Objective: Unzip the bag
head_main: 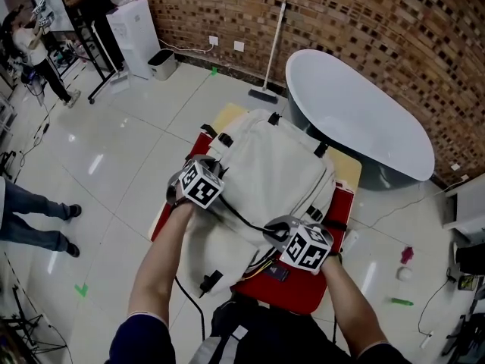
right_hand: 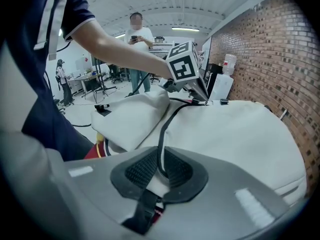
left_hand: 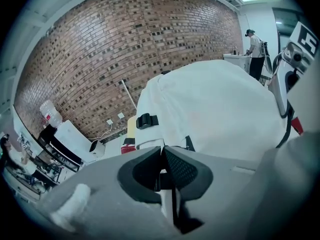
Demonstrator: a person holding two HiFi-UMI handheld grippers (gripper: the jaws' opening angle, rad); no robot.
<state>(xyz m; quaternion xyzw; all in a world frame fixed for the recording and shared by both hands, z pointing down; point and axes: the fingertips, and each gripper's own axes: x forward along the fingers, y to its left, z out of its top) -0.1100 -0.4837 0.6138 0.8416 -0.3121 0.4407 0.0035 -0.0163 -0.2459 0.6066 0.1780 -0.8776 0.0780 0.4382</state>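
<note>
Cream canvas, the bag [head_main: 273,165] lay on the red seat [head_main: 307,293]. Our right gripper [right_hand: 159,160] pinched fabric at the zip [right_hand: 169,120], bracing it, we judged. Our left gripper [left_hand: 162,153] nipped the bag's edge, probably the pull.

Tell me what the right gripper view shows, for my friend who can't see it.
The right gripper is clamped on a white bag, right on its dark zipper. The zipper line runs away to the left gripper, farther along the bag. A person stands far behind, and a brick wall is on the right.
</note>
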